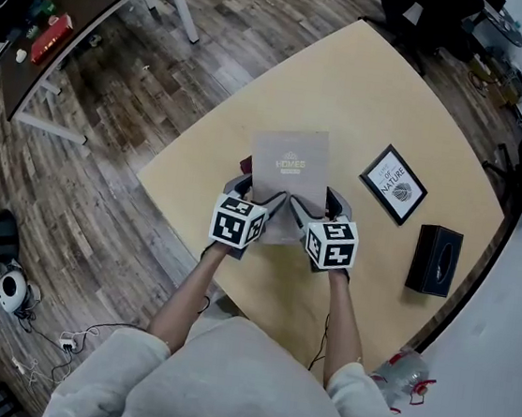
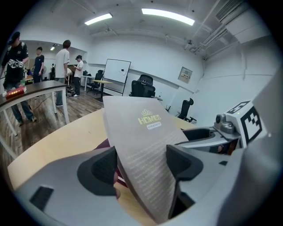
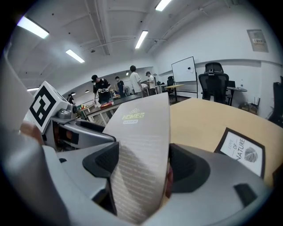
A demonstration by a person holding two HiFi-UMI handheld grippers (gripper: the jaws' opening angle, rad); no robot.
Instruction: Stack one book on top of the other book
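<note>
Starting from the pale wooden table (image 1: 379, 95), bearing everything in play. Next, over its near edge, finding the grey book (image 1: 289, 173) lettered HOMES, cover up, running slantwise between the jaws in both gripper views. Beneath it, showing only as a sliver past the grey cover's left side, peeks out a dark red book (image 1: 246, 164), so already lined up one above the other. Cannot tell whether lying flat on the red one or hanging just clear of it. Closing on the grey book's near left corner with the left gripper (image 2: 142, 162), pads pressed against it; likewise on the near right corner with the right gripper (image 3: 143, 165), jaws set fairly wide. Hard to say whether catching some of the red book between the pads as well, since red shows right beside them in both gripper views. Judging the task well along: placing over the second book looks achieved, leaving the settling down square and the letting go. Off to the right, well apart, leaving alone a black box (image 1: 434, 260) and a flat black-bordered NATURE item (image 1: 393, 184), book or framed print.
</note>
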